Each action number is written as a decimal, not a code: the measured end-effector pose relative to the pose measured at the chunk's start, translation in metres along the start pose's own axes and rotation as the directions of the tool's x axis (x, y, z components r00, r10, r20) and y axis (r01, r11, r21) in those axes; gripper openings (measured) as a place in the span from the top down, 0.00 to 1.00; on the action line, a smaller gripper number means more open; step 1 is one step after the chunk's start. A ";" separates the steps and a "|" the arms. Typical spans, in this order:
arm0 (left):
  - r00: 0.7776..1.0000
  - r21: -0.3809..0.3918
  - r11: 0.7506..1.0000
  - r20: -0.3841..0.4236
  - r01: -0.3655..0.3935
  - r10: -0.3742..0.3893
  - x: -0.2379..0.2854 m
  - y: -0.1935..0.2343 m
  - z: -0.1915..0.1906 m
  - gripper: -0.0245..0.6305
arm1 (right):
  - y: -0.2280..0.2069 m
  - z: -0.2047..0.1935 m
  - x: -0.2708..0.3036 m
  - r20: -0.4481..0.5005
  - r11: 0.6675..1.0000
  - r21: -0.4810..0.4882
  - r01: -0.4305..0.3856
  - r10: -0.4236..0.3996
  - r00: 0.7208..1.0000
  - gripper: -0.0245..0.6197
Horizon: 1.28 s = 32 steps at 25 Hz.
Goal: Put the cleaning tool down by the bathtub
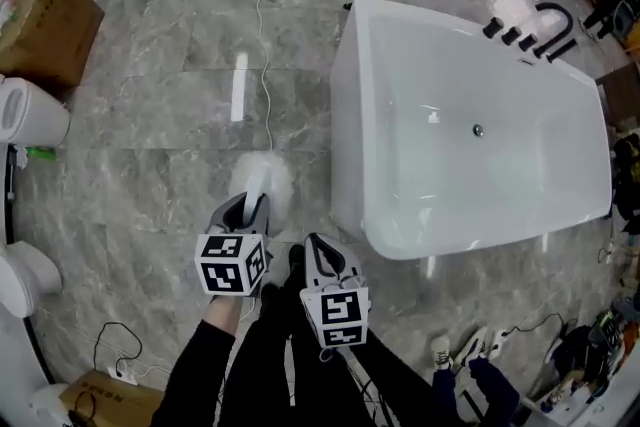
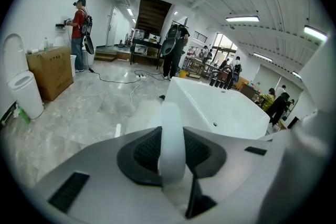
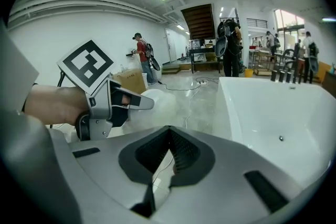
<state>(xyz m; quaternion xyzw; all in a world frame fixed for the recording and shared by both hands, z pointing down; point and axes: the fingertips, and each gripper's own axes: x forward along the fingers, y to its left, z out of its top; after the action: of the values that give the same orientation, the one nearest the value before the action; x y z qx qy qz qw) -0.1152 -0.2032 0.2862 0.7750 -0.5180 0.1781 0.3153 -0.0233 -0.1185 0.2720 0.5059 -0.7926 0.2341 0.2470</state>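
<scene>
Clamps duster handle between left gripper jaws, fluffy head just beyond them; holds right gripper jaws shut, empty, tub ahead.

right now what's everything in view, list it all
bathtub: 1, white, right side
taps: one set, black, bathtub's far rim
cardboard boxes: 2, brown, upper left and lower left
toilets: 2, white, left edge
cable: 1, white, on the grey floor
cleaning tool: 1, white fluffy head, left of bathtub
left gripper: 1, grey, jaws closed on cleaning tool
right gripper: 1, grey, jaws together, empty
</scene>
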 end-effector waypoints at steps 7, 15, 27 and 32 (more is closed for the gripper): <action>1.000 0.010 1.000 -0.017 0.014 -0.014 0.079 0.034 -0.042 0.81 | -0.019 -0.047 0.079 -0.012 1.000 0.016 0.012 -0.012 1.000 0.96; 0.998 0.018 0.999 -0.039 0.040 -0.040 0.149 0.073 -0.110 0.81 | -0.029 -0.107 0.149 -0.013 1.000 0.015 0.026 -0.026 1.000 0.96; 0.998 0.084 0.994 -0.026 0.064 -0.062 0.242 0.108 -0.168 0.81 | -0.061 -0.175 0.242 0.012 0.998 0.033 0.055 -0.056 0.998 0.96; 0.997 0.099 0.992 -0.030 0.077 -0.075 0.281 0.115 -0.187 0.81 | -0.073 -0.197 0.274 0.016 0.996 0.037 0.079 -0.079 0.997 0.96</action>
<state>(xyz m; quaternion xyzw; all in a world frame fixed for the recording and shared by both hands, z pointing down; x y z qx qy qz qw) -0.0989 -0.3021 0.6285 0.8065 -0.4743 0.2021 0.2893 -0.0262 -0.2117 0.6037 0.5432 -0.7697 0.2341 0.2401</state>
